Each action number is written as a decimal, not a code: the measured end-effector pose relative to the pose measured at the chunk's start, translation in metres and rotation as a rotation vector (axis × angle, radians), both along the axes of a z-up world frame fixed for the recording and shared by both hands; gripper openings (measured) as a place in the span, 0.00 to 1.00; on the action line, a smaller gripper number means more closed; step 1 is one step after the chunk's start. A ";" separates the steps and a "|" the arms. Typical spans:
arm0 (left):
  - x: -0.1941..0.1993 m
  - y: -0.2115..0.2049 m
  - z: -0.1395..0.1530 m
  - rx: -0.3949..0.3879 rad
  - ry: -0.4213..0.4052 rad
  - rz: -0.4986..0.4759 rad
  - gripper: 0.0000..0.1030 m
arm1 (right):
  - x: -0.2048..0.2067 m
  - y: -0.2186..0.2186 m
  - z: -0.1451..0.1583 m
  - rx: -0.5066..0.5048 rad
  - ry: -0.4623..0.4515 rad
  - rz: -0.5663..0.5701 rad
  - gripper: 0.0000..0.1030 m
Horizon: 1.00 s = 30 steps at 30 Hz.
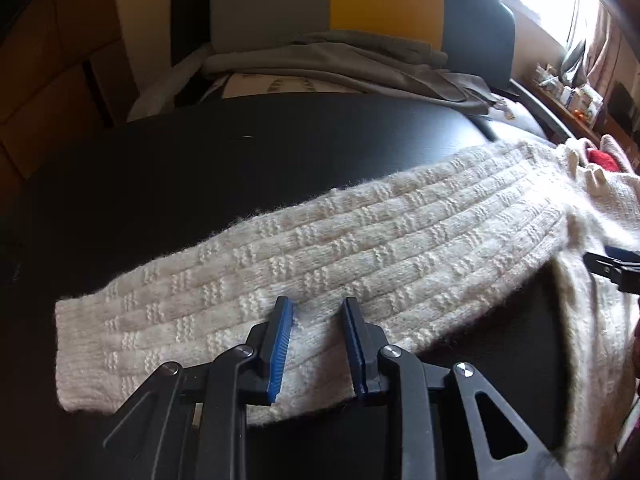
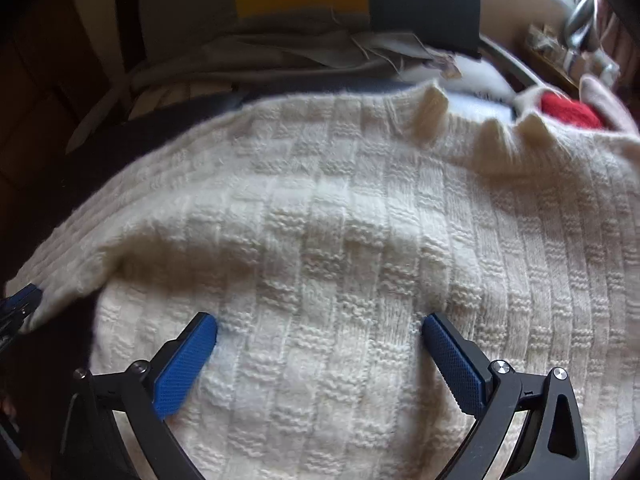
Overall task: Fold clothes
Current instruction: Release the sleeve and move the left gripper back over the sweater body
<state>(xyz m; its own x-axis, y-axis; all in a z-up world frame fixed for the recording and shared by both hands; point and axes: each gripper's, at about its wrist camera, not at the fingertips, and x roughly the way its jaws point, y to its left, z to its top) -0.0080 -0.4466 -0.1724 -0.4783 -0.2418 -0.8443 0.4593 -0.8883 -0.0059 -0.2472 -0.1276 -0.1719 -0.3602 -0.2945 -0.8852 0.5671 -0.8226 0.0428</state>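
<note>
L gripper [image 1: 318, 308] jaws partly apart over cream sweater [image 1: 360, 240] sleeve, R gripper [image 2: 320, 326] jaws wide, nothing gripped.

a lived-in room of a home is showing here: a cream knitted sweater [image 1: 360, 240] is lying over a dark table [image 1: 200, 168], grey clothes [image 1: 340, 60] are piling up behind it, daylight is coming through a curtained window [image 1: 560, 8], and a cluttered shelf [image 1: 576, 100] is running beneath it.
</note>
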 end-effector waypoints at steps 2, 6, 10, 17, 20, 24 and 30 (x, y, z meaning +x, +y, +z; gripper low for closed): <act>0.003 -0.011 0.001 -0.012 -0.014 0.009 0.26 | 0.008 -0.008 -0.001 0.011 0.011 0.031 1.00; 0.010 -0.037 0.001 -0.029 -0.039 0.034 0.27 | 0.021 -0.026 -0.003 0.040 0.035 0.074 1.00; 0.021 -0.064 0.001 -0.025 -0.050 0.077 0.28 | 0.027 -0.038 -0.002 0.017 0.035 0.083 1.00; 0.022 -0.106 0.002 -0.087 -0.114 0.174 0.38 | 0.046 -0.073 0.000 -0.018 0.025 0.126 1.00; 0.030 -0.109 0.016 -0.109 -0.117 0.275 0.33 | 0.054 -0.092 0.001 -0.015 0.039 0.145 1.00; 0.062 -0.059 0.048 -0.015 0.089 0.208 0.33 | 0.061 -0.096 0.004 -0.046 0.044 0.160 1.00; 0.092 0.061 0.051 0.185 0.233 -0.069 0.34 | 0.098 -0.029 0.045 -0.280 0.085 0.143 1.00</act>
